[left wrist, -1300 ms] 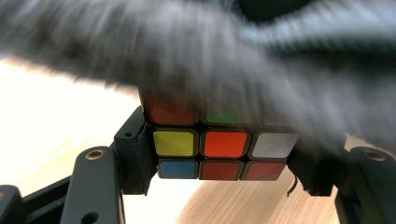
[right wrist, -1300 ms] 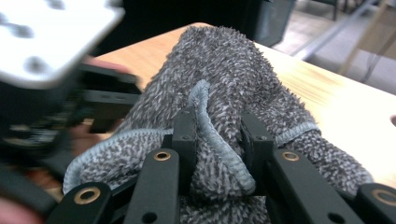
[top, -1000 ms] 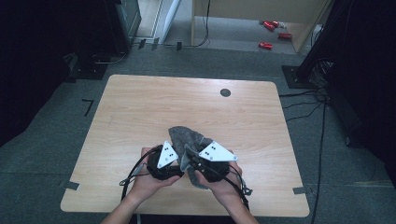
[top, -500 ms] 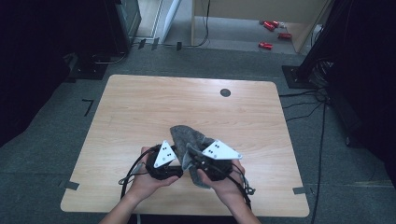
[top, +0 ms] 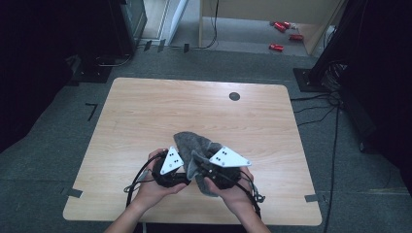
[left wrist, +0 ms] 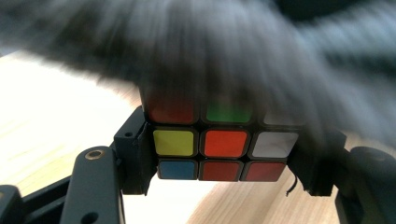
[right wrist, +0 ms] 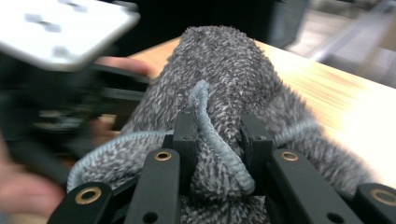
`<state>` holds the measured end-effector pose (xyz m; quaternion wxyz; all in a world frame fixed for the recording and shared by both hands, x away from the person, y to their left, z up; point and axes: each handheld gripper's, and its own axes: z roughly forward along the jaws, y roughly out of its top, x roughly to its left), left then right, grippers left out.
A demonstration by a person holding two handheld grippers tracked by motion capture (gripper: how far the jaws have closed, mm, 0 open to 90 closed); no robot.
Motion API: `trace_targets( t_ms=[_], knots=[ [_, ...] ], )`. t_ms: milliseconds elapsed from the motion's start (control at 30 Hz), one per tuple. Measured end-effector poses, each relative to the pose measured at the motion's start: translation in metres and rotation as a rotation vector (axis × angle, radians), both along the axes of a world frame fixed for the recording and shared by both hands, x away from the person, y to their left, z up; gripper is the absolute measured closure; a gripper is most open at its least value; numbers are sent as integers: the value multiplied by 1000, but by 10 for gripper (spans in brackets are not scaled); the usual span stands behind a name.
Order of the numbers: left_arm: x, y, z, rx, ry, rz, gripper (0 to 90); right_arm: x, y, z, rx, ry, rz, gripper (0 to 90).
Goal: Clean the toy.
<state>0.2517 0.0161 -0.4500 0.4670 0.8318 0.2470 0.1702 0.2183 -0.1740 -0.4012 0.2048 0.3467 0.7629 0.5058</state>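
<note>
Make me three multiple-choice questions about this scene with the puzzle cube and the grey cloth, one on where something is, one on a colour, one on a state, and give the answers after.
1. Where does the grey cloth lie on the table?
A. by the far edge
B. near the person's edge, at the grippers
C. on the floor

2. What colour is the centre sticker on the shown face of the puzzle cube?
A. orange-red
B. blue
C. green

3. What is the right gripper doing?
A. standing open above the bare table
B. clamped on the cloth
C. holding a can

Answers:
1 B, the high view shows the cloth bunched between both hands at the near edge.
2 A, the left gripper view shows orange-red in the middle.
3 B, the right gripper view shows cloth pinched between the jaws.
</note>
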Motion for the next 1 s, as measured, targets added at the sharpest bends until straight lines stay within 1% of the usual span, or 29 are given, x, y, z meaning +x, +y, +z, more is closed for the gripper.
trace_targets(
  t_ms=[33, 67, 100, 133, 167, 200, 233, 300, 367, 400, 433, 467, 533, 567, 600, 667, 733, 767, 800, 833, 867, 900, 933, 1000],
  knots=[
    [-1, 0, 0, 4, -4, 4, 348, -2, 3, 0, -5, -3, 15, 732],
    [-1, 0, 1, 6, -7, 9, 348, -3, 5, 0, -19, -14, 11, 732],
    [-1, 0, 1, 9, -9, 10, 348, -2, 4, 0, -22, -21, 11, 731],
    [-2, 0, 2, 9, -16, 12, 348, 0, 1, 0, -11, -15, 5, 731],
    [-2, 0, 2, 12, -23, 12, 348, 3, -4, -1, -6, -16, -16, 731],
    [-2, 1, 3, 10, -26, 13, 348, 6, -9, -1, 2, -7, -44, 731],
    [-2, 1, 3, 7, -27, 14, 348, 9, -16, -1, 18, 12, -72, 732],
    [-2, 1, 3, -1, -24, 9, 348, 11, -23, -1, 37, 26, -95, 732],
    [-2, 0, 3, -6, -22, 8, 348, 9, -22, 0, 41, 26, -86, 732],
    [-3, -1, 3, -1, -22, 2, 348, 7, -20, 0, 41, 21, -75, 731],
    [-3, -2, 2, 2, -23, 0, 348, 4, -14, 0, 38, 11, -46, 730],
    [-4, -3, 2, 9, -27, 0, 347, 2, -9, 0, 25, 0, -28, 729],
    [-4, -3, 1, 16, -27, 0, 348, -1, -2, 1, -3, -16, -8, 729],
    [-5, -3, 2, 15, -26, 1, 348, -2, -1, 1, -9, -20, -8, 729],
    [-4, -3, 2, 15, -27, 0, 348, 0, -2, 0, -5, -20, -9, 728],
    [-4, -2, 2, 11, -30, 1, 347, 4, -9, -1, 14, -12, -29, 729],
    [-4, -1, 3, 7, -32, 0, 348, 10, -21, -4, 43, 2, -61, 729],
    [-3, 0, 3, 2, -32, -1, 348, 14, -28, -6, 66, 16, -80, 729],
    [-3, 1, 3, -12, -30, -5, 347, 18, -35, -8, 97, 37, -97, 729],
    [-3, 2, 3, -25, -28, -11, 348, 23, -43, -10, 148, 73, -101, 729],
    [-3, 3, 3, -43, -31, -14, 348, 25, -46, -12, 182, 92, -94, 729],
    [-3, 4, 3, -46, -36, -14, 348, 27, -50, -14, 235, 114, -79, 729],
    [-3, 4, 4, -46, -45, -9, 348, 28, -52, -16, 264, 125, -73, 729],
    [-4, 5, 4, -49, -58, -3, 347, 31, -53, -20, 289, 134, -79, 727]
  ],
)
